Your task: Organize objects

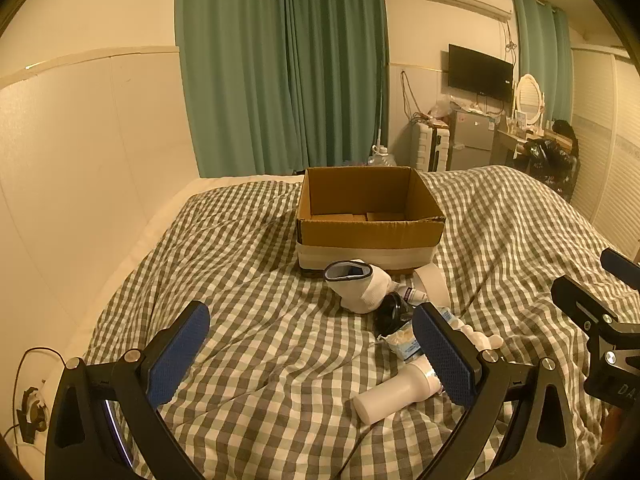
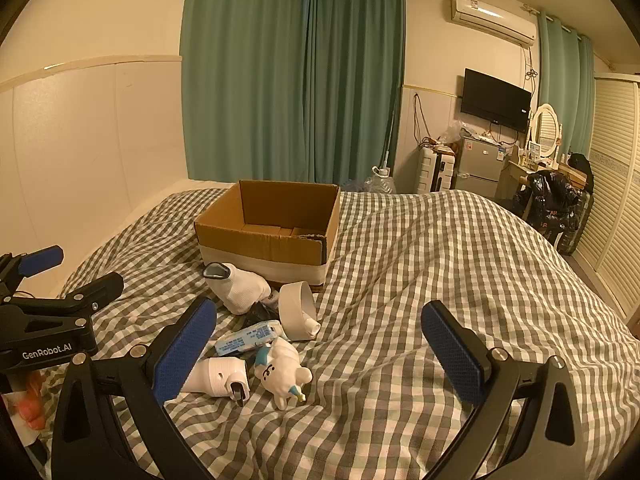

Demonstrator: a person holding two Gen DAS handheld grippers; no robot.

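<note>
Scanning from left to right, the left gripper (image 1: 310,344) hangs over bare checked bedding, jaws spread fully apart and nothing between them; it tilts moderately downward toward the bed (image 1: 240,280). The loose objects lie to the right of its centre line: the white cylindrical bottle (image 1: 394,394) rests on its side just beside the right finger, its long axis running from lower left to upper right, cap end hidden behind that finger. Farther on, the white sock (image 1: 362,286) lies touching the front of the open cardboard box (image 1: 370,232), which appears to hold none of the loose objects. The right gripper (image 2: 320,350) also stands wide apart and holds nothing, tilted downward alike. In the right wrist view the objects sit at its left finger: the bottle (image 2: 218,376) passes behind that finger, and the white plush toy (image 2: 282,372) lies just inside the gap. Judged from both views, either hand reaches the bottle with a short sideways shift; the jaws must straddle its long axis crosswise.
</note>
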